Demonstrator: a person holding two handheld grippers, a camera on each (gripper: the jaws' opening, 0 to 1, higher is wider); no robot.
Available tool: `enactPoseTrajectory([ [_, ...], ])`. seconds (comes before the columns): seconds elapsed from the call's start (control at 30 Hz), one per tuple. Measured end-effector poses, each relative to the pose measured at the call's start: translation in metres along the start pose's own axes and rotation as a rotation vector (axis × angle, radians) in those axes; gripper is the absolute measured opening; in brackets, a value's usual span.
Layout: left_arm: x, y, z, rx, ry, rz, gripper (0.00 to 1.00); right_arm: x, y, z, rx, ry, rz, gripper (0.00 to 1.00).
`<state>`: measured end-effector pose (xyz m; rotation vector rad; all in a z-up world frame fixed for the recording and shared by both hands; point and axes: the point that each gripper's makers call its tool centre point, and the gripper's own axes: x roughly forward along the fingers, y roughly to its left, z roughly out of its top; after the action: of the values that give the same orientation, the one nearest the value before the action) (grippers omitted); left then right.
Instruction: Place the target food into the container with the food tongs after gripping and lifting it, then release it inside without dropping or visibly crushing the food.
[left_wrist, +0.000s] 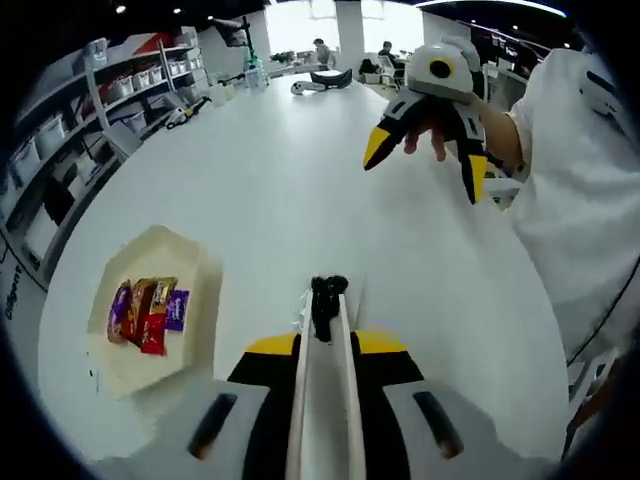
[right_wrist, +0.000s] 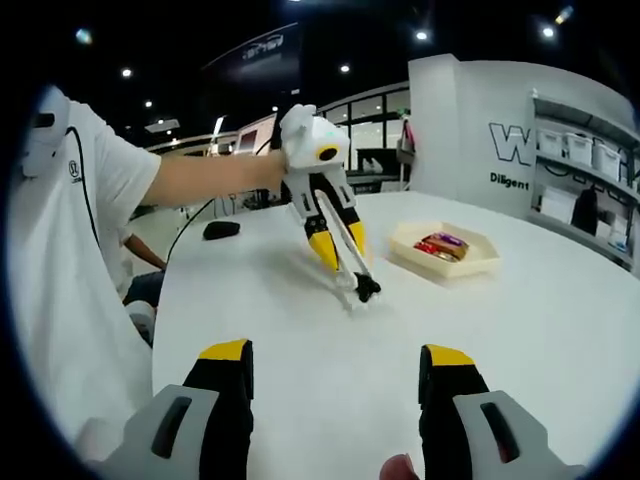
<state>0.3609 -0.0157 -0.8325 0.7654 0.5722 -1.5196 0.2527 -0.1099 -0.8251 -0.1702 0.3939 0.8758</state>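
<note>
Left gripper (left_wrist: 325, 345) clamped on food tongs (left_wrist: 327, 300), tips together, empty; snack packets (left_wrist: 148, 312) in tray (left_wrist: 205, 300) nearer the table's left edge. Right gripper (right_wrist: 335, 385) spread, idle.

Your left gripper view looks down steeply from above the white bench (left_wrist: 300, 200), along its own tongs (left_wrist: 325, 340), with the tray (left_wrist: 200, 290) close at lower left and your right claw (left_wrist: 425, 150) hovering at upper right. Your right gripper view sits low, facing level across the same bench (right_wrist: 330, 370); it shares the tray (right_wrist: 470, 265), right of centre, and sees your left claw (right_wrist: 335, 245) mid-frame.
</note>
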Motion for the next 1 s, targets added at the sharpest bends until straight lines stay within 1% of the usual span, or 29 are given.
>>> enactPoseTrajectory([
  [0.03,-0.003,-0.001,0.0,-0.007,0.009,-0.005,0.17,0.0,0.0,0.0,0.001,-0.002,0.001,0.64],
  [0.07,-0.004,0.002,0.001,-0.004,0.01,0.017,0.17,0.0,0.0,0.0,0.001,-0.002,0.001,0.64],
  [0.13,-0.007,0.002,0.002,-0.019,0.007,0.012,0.17,0.0,0.0,0.0,0.001,-0.001,0.001,0.64],
  [0.17,-0.009,0.005,0.003,-0.016,0.001,0.032,0.17,0.0,0.0,-0.001,0.002,-0.001,0.002,0.64],
  [0.2,-0.011,0.005,0.003,-0.022,0.003,0.025,0.17,0.0,0.0,-0.001,0.001,-0.001,0.002,0.64],
  [0.23,-0.013,0.009,0.006,-0.012,-0.011,0.054,0.17,0.0,0.001,-0.001,0.001,0.0,0.002,0.64],
  [0.27,-0.016,0.008,0.006,-0.021,-0.01,0.041,0.17,0.0,0.001,-0.001,0.001,-0.001,0.002,0.64],
  [0.33,-0.019,0.012,0.009,-0.023,-0.025,0.062,0.18,0.0,0.0,-0.001,0.002,-0.003,0.002,0.64],
  [0.5,-0.028,0.018,0.014,-0.021,-0.03,0.076,0.18,0.0,0.0,-0.001,0.004,-0.005,0.002,0.64],
  [0.53,-0.031,0.023,0.015,-0.018,-0.031,0.093,0.18,-0.001,0.0,-0.001,0.006,-0.005,0.002,0.64],
  [0.57,-0.033,0.024,0.016,-0.021,-0.031,0.09,0.18,-0.001,0.0,-0.001,0.005,-0.006,0.002,0.64],
  [0.6,-0.036,0.028,0.018,-0.02,-0.035,0.104,0.18,-0.001,0.0,-0.001,0.005,-0.005,0.001,0.64],
  [0.63,-0.037,0.03,0.019,-0.025,-0.035,0.103,0.18,-0.001,0.0,-0.001,0.006,-0.006,0.0,0.64],
  [0.67,-0.04,0.036,0.02,-0.025,-0.037,0.118,0.18,-0.001,-0.001,-0.001,0.008,-0.008,0.0,0.64],
  [0.73,-0.043,0.041,0.02,-0.03,-0.035,0.123,0.18,-0.002,-0.001,-0.002,0.008,-0.008,0.0,0.64],
  [0.77,-0.046,0.046,0.021,-0.036,-0.043,0.137,0.18,-0.002,-0.001,-0.002,0.007,-0.008,0.0,0.64],
  [0.8,-0.047,0.049,0.021,-0.04,-0.042,0.135,0.18,-0.002,-0.001,-0.001,0.008,-0.009,0.0,0.64],
  [0.83,-0.049,0.056,0.021,-0.04,-0.042,0.156,0.18,-0.003,-0.001,-0.001,0.008,-0.01,-0.001,0.64],
  [0.87,-0.05,0.06,0.021,-0.047,-0.041,0.154,0.18,-0.003,-0.002,-0.001,0.008,-0.01,-0.002,0.64],
  [1.0,-0.051,0.076,0.018,-0.061,-0.034,0.179,0.18,-0.006,-0.003,0.0,0.006,-0.012,-0.006,0.64],
])
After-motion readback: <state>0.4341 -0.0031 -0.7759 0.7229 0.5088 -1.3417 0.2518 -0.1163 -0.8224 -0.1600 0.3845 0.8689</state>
